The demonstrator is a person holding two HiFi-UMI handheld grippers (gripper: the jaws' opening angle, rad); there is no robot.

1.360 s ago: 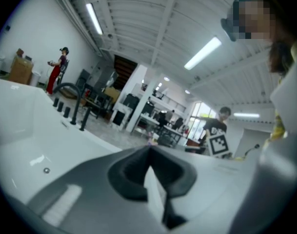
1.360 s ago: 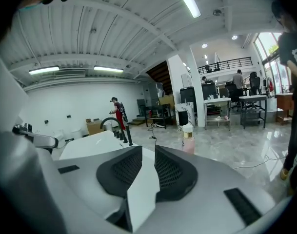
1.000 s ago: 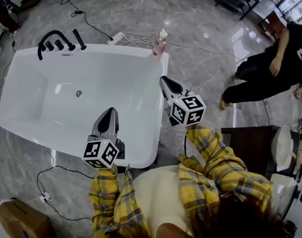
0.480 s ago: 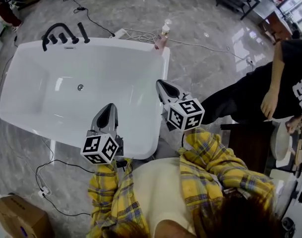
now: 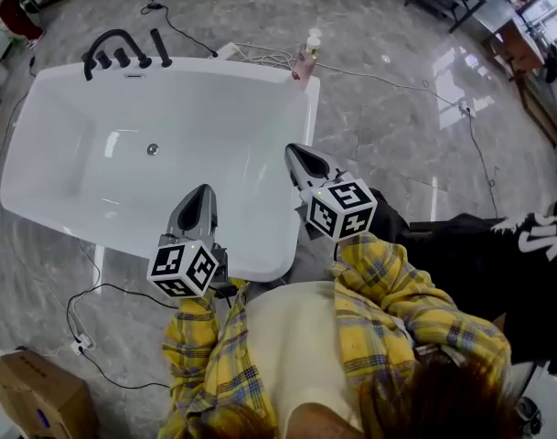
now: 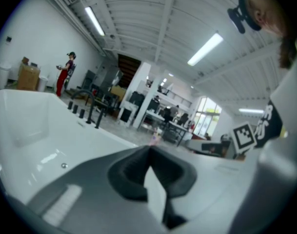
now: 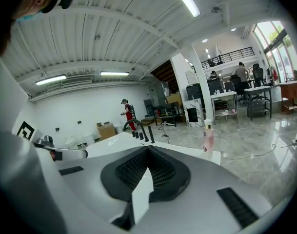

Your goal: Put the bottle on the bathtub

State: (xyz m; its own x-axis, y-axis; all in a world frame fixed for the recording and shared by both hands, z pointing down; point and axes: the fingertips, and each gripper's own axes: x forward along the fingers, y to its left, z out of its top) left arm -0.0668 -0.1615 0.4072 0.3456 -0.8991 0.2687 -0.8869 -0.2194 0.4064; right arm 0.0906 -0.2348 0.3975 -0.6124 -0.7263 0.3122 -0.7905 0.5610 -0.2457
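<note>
left gripper (image 5: 202, 197) — jaws together, empty | right gripper (image 5: 294, 154) — jaws together, empty | pink pump bottle (image 5: 305, 57) upright on bathtub (image 5: 214, 65) far right rim corner, well apart from both

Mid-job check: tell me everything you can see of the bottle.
The bottle is slim and pale pink, plastic by its look, with a whitish top and a small reddish mark low on its side. It stands upright on the far right corner of the bathtub, on the flat rim, outside the basin. Nothing but that rim touches it.
</note>
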